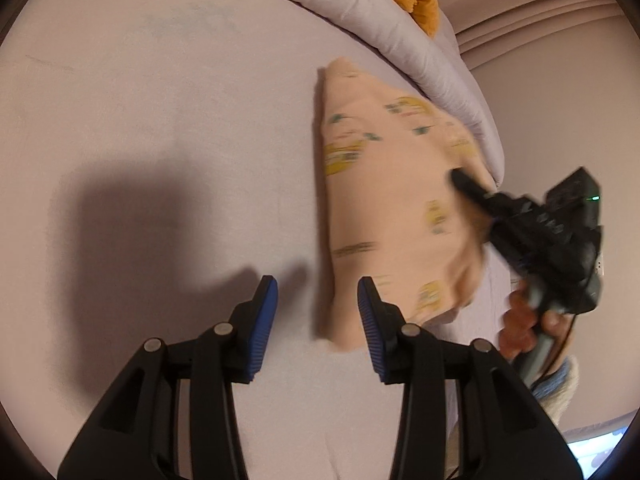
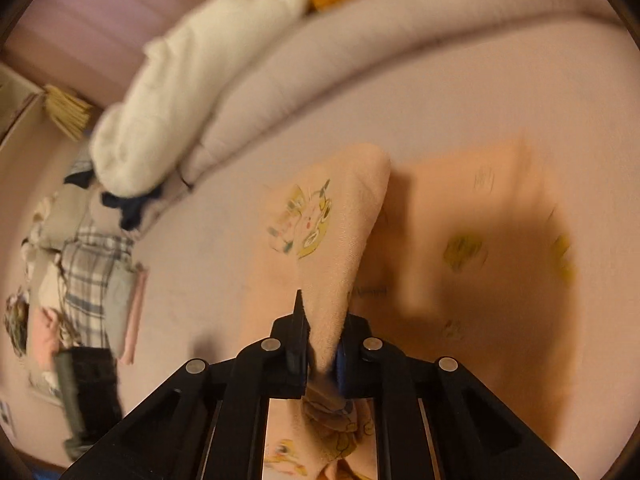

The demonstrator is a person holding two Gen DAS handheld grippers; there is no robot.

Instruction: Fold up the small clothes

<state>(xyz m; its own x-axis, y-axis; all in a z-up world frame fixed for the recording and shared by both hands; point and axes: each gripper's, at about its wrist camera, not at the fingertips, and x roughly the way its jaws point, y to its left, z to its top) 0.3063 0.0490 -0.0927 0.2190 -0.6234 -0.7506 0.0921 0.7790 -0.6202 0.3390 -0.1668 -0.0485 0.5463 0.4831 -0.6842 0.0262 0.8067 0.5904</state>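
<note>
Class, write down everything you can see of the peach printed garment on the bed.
The garment is a small piece of soft peach knit cloth printed with yellow cartoon figures, green marks and short lines of text. It lies on the pale pink sheet, its far edge next to a rolled lilac duvet. It looks partly folded, tapering towards the far end. The right gripper is shut on one raised fold of it, lifting that fold off the rest. The left gripper is open near its near corner, not touching it.

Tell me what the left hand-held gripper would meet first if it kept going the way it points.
Probably the bedsheet: the left hand-held gripper is open and angled down at bare sheet, with the peach garment's left edge just beside its right finger. Depth is uncertain.
</note>
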